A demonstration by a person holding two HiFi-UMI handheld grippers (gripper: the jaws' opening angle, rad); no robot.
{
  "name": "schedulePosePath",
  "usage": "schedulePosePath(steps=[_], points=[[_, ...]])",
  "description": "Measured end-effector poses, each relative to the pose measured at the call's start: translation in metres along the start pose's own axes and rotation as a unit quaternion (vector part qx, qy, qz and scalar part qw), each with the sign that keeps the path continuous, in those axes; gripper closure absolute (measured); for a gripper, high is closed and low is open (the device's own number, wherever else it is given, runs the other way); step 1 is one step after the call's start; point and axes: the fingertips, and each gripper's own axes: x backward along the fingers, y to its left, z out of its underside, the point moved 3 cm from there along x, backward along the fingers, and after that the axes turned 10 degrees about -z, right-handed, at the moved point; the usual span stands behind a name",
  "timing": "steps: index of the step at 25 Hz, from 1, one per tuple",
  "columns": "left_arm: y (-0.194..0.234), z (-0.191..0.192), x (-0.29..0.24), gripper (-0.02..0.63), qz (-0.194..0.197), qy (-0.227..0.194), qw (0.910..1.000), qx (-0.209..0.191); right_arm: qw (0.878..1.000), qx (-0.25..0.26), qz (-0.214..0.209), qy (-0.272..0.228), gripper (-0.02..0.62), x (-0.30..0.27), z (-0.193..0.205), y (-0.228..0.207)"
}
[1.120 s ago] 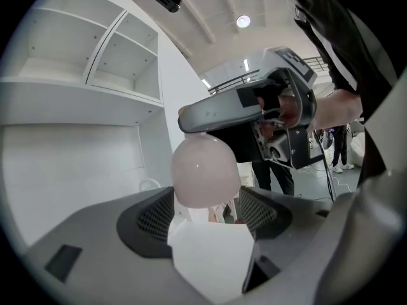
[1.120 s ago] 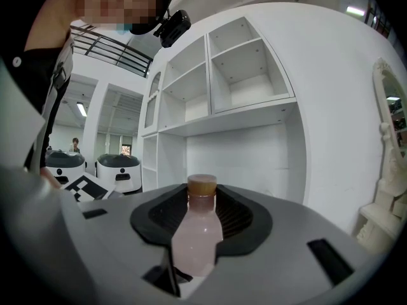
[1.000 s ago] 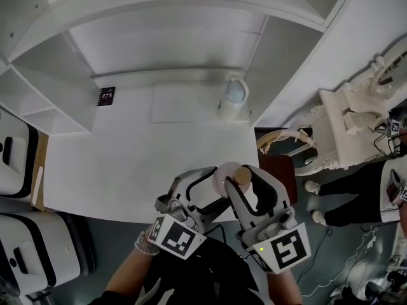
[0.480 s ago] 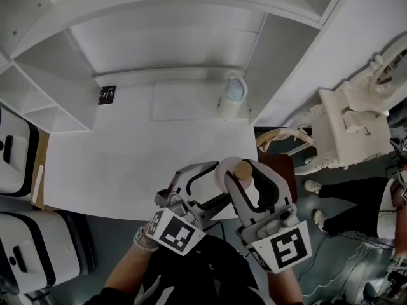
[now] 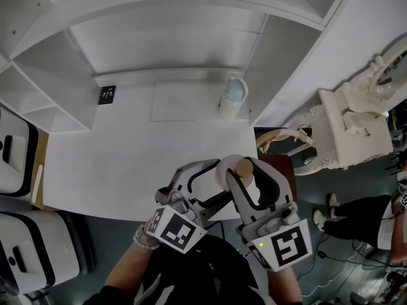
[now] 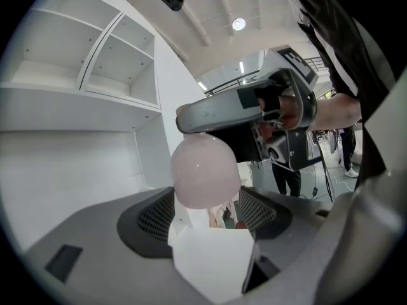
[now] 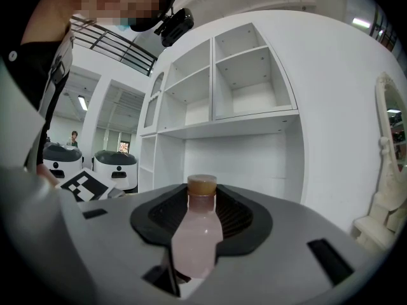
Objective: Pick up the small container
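Both claws had barely shifted since the earlier frames, and only the bystander [image 5: 359,211] on the floor at the far right had moved farther toward the picture's edge. The right claw [image 5: 249,170] pinched the small container [image 5: 224,170], a pink bottle with a tan cap, its pads pressed on either side of the body. The left claw [image 5: 216,182] stood spread, with the container's rounded base at its tips; whether it touched could not be told.

The container hung over the near edge of the tabletop [image 5: 127,157], close to its right front corner. Beyond that corner the surface dropped away to the grey floor [image 5: 305,234], where a dark reddish-brown piece of furniture [image 5: 281,170] stood just beside the right claw. Ahead of the claws the white tabletop lay wide and bare as far as the back wall. On the left it was hemmed in by open shelves [image 5: 38,100].

Counted: two claws, one small container, one pale jug [image 5: 233,97] at the back right of the tabletop, one flat white sheet [image 5: 184,101] beside it, one small black card [image 5: 106,96] at the back left, and two white-and-black machines [image 5: 19,157] past the left edge. One ornate white stand [image 5: 356,126] stood to the right, well apart from the tabletop.

The room was white throughout, walls and shelving alike.
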Motion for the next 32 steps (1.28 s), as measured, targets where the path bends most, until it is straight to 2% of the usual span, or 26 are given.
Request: schedulePosePath(steps=[32], points=[[0.0075,0.0054,-0.0087,0.287,0.004,0.004,1.0000,-0.004,1.000,-0.008,0.003,0.003,0.454,-0.0089,0.0038,-0.0097]])
